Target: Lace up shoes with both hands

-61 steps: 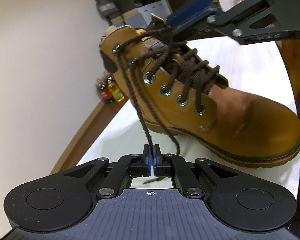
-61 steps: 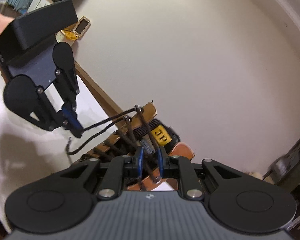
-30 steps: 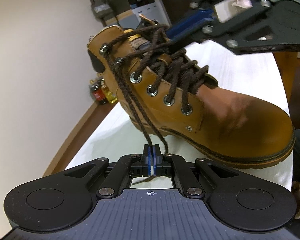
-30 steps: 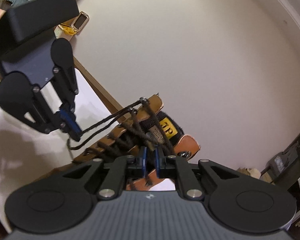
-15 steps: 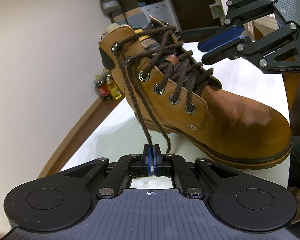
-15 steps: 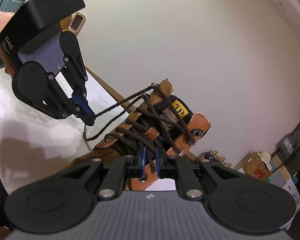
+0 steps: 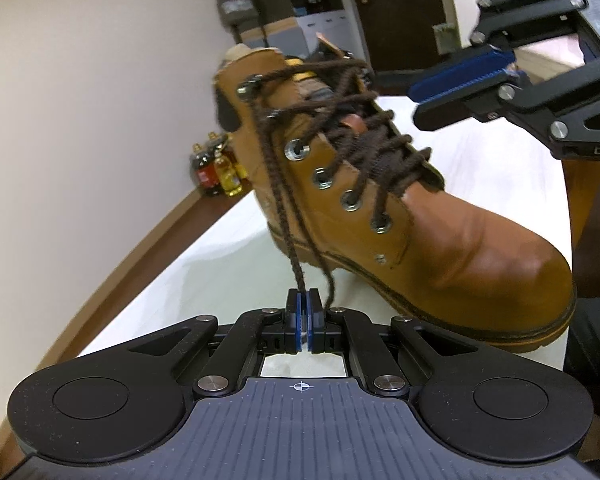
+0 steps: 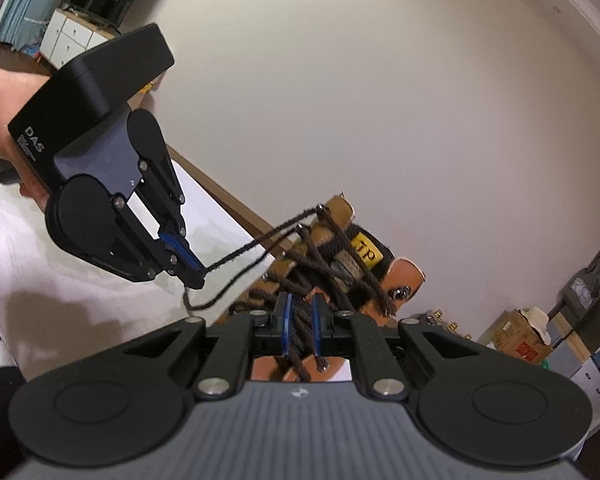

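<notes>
White tabletop [image 7: 228, 264] carries one tan boot [image 7: 420, 240], toe toward the viewer's right in the left wrist view. One left gripper [image 7: 302, 310] pinches one lace end [image 7: 280, 200], jaws beginning to part; the taut lace rises to the top hooks. One right gripper [image 8: 300, 330], jaws slightly apart and empty, hovers nearer, over the laces.

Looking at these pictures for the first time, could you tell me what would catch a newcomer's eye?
First, the tan boot tilted on the white table, its dark brown lace running taut from the top hooks down to the left gripper, whose jaws are opening around the strand. Then the right gripper, hovering open beside the boot's tongue.
</notes>
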`<state>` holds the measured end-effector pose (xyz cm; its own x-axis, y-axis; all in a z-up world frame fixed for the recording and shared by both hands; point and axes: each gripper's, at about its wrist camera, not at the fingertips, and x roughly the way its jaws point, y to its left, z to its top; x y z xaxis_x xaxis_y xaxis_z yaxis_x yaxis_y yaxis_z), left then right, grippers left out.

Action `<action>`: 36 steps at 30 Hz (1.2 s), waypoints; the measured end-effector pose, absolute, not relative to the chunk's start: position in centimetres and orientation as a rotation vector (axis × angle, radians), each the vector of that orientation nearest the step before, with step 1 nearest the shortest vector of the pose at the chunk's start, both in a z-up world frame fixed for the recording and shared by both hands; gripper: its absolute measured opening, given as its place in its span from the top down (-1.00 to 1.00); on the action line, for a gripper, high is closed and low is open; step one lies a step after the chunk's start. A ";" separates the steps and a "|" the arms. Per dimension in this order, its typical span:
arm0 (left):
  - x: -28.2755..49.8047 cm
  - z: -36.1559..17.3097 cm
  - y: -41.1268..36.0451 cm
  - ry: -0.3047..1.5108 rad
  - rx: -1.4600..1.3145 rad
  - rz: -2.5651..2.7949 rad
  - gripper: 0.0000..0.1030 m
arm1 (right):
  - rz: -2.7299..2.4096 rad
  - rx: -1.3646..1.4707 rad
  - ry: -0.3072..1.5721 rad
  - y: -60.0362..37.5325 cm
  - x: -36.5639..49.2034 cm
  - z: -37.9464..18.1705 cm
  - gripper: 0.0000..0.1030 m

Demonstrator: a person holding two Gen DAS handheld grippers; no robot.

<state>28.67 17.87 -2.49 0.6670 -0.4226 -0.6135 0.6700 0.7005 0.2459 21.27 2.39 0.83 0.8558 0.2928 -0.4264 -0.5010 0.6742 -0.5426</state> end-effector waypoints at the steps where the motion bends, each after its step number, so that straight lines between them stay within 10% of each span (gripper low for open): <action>1: 28.8 -2.2 18.7 0.555 0.472 -0.638 0.95 | 0.464 -0.693 0.322 2.5 21.3 0.9 0.79; 24: 32.0 3.6 36.6 0.574 0.388 -0.480 0.82 | 0.708 -0.949 0.469 9.8 23.4 -1.6 0.66; 36: 33.1 3.1 41.1 0.533 0.299 -0.483 0.78 | 0.730 -1.774 0.436 14.6 23.1 -9.7 0.44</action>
